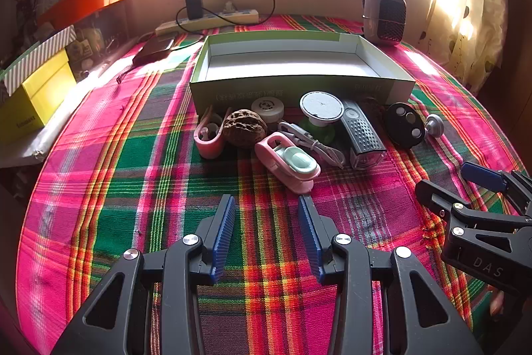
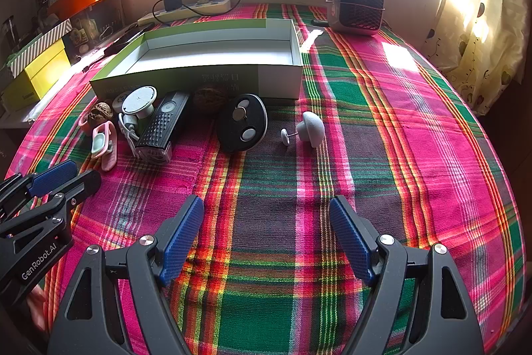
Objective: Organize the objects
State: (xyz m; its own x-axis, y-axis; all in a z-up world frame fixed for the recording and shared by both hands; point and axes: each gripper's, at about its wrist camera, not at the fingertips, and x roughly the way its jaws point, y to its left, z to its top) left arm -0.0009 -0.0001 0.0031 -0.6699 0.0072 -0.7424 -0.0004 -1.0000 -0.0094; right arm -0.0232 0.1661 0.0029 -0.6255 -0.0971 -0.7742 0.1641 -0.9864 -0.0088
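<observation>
Nothing is yet being stored: the box (image 1: 299, 85) is lying empty, clutter (image 1: 286, 128) being left before it. Left gripper (image 1: 266, 212) and right gripper (image 2: 266, 212) are being held spread, pinching nothing.

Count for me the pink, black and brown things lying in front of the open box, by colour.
Pink: 2, curved clip, pink-and-mint device
Black: 2, ribbed bar, oval disc
Brown: 2, left walnut, walnut by the box
Total: 6

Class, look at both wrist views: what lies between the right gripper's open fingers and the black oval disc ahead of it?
Only bare plaid cloth separates the right gripper from the black oval disc; the right wrist view shows it.
</observation>
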